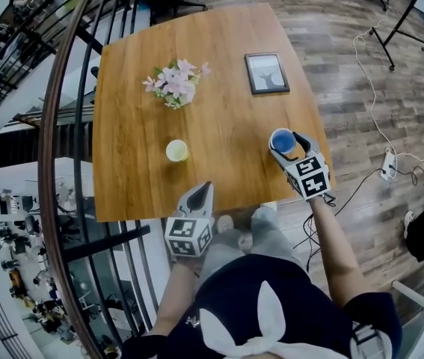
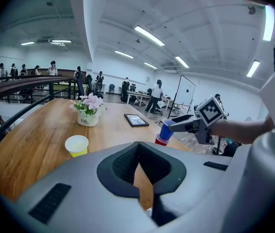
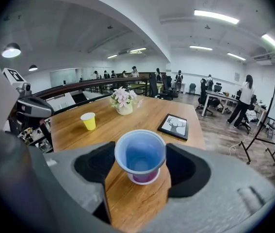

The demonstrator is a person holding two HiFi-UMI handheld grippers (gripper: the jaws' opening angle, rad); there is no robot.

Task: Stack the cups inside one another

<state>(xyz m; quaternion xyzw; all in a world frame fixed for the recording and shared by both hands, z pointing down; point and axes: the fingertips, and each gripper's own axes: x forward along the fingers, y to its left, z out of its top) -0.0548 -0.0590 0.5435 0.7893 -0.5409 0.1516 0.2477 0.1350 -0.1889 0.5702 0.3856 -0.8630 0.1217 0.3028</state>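
3 cups show: 1 yellow cup (image 1: 176, 150) standing alone and upright mid-counter (image 1: 219, 118), 1 blue cup (image 1: 282, 140) and 1 red cup (image 2: 160, 141). The blue cup sits partly nested in the red one near the counter's right edge. The right tongs (image 1: 283, 146) grasp its sides, that forearm reaching forward. The left tongs (image 1: 203, 191) hover at the near edge, clenched on nothing. 1 flower pot (image 1: 174, 87) and 1 framed deer picture (image 1: 266, 72) lie beyond.

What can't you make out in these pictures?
Red cup: head view, hidden under the blue cup; right gripper view, only a sliver shows.
Its base: left gripper view, cut off by the left gripper's body.
Table legs: every view, under the tabletop.
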